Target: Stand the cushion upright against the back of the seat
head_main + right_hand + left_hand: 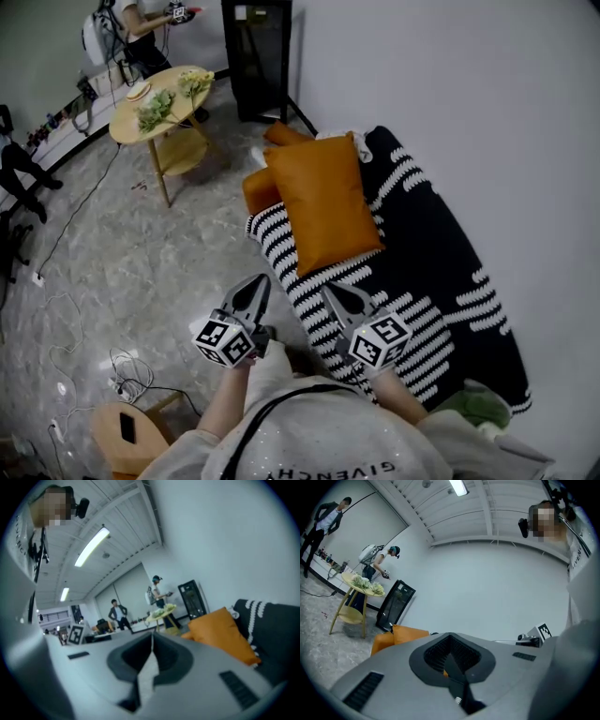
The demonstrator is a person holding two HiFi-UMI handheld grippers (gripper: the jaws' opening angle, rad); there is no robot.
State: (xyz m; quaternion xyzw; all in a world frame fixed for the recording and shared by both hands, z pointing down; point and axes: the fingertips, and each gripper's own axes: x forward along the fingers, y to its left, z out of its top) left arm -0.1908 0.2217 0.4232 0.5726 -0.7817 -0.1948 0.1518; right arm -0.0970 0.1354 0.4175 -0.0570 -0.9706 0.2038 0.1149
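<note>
Left gripper (260, 282): I read the jaws together, nothing between them, at the seat's edge. Right gripper (331, 290): jaws together too, empty, over the striped throw (441, 281). Orange cushion (326, 202) lies on that throw, ahead of both, untouched.

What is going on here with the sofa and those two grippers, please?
A person holds a gripper in each hand at the near edge of a sofa draped in a black-and-white striped blanket. The left gripper and the right gripper are both shut and empty. They point towards the orange cushion and touch nothing. The cushion rests on the seat and appears to lean against the back. A round table stands farther off.
</note>
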